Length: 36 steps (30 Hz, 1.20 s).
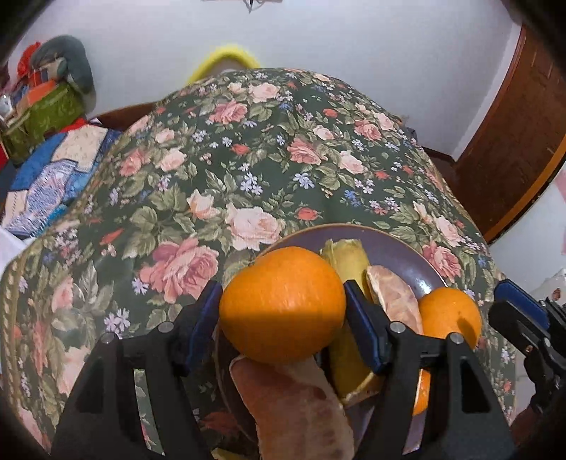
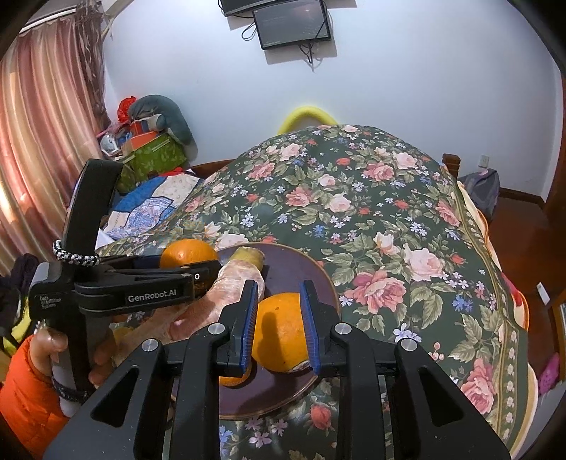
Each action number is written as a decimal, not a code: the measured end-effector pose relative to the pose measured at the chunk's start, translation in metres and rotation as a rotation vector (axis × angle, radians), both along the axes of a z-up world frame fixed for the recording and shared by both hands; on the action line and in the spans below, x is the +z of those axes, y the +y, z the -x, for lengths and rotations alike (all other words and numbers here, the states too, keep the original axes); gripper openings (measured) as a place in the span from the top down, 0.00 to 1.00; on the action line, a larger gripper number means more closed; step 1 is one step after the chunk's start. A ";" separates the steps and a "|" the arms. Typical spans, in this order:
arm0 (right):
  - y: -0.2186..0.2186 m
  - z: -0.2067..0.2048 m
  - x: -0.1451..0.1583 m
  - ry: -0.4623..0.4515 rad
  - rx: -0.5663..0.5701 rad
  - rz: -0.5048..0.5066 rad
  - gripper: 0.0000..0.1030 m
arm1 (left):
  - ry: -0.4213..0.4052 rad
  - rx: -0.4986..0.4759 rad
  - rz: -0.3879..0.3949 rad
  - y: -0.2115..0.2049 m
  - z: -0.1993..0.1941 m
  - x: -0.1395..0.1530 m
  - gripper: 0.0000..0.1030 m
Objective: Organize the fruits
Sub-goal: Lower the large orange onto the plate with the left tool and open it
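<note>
Oranges: left claw is clamping one orange over plate | right claw is standing narrowly apart around second orange, plate's 5 o'clock | sorting is nearing completion.

Pretty clearly someone's bedroom at home: a bed under a floral quilt, pink curtains off to the tool's left, boxes and cushions piled by the wall, a small screen mounted up high.

Plate near rim hidden behind left tool.
</note>
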State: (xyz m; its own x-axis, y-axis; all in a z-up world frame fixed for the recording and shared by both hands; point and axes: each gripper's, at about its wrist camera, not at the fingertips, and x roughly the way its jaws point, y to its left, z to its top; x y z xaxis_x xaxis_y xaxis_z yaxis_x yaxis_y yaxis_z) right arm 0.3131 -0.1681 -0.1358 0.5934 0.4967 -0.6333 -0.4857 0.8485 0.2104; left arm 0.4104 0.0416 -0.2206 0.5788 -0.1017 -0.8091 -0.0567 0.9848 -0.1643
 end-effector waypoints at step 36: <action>0.004 0.119 0.049 -0.094 -0.015 0.031 0.40 | -0.231 -0.004 -0.053 0.006 0.204 0.109 0.18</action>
State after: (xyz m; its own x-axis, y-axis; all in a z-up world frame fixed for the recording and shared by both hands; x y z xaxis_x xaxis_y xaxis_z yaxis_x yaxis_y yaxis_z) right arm 0.1945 -0.1643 -0.0864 0.6580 0.4685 -0.5895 -0.4892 0.8611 0.1383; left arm 0.2066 0.0472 -0.1118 0.7489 -0.0655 -0.6594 -0.0194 0.9925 -0.1207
